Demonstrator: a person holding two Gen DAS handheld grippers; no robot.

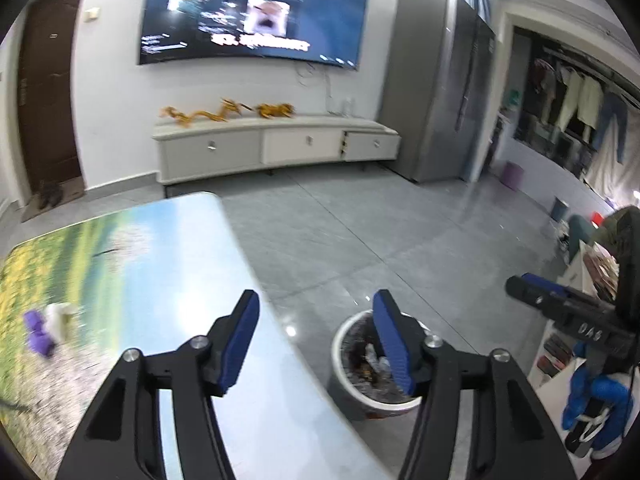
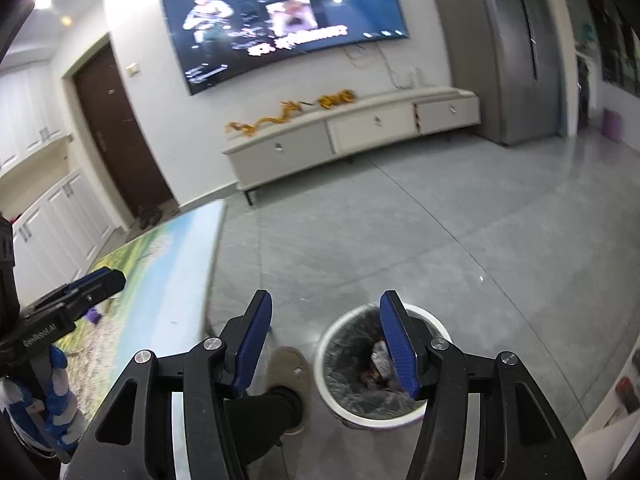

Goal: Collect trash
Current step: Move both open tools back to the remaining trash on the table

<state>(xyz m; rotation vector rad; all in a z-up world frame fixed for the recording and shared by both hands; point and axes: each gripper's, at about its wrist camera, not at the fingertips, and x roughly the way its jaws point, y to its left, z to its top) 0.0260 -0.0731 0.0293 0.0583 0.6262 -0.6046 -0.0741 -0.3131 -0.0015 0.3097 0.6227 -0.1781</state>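
table (image 1: 180,248): landscape-print top, left of both views | white bin (image 2: 340,404): on floor beside table, wrappers inside | slippered foot (image 2: 288,368): right view only | purple and white scraps (image 1: 48,326): on tabletop, clear in left view only | left gripper (image 1: 316,312), right gripper (image 2: 326,310): released, nothing between pads

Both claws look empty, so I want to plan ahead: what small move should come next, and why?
Probably swing the left claw back over the table toward the purple and white scraps. They still lie there, the bin already holds trash, and nothing sits between either claw's pads.
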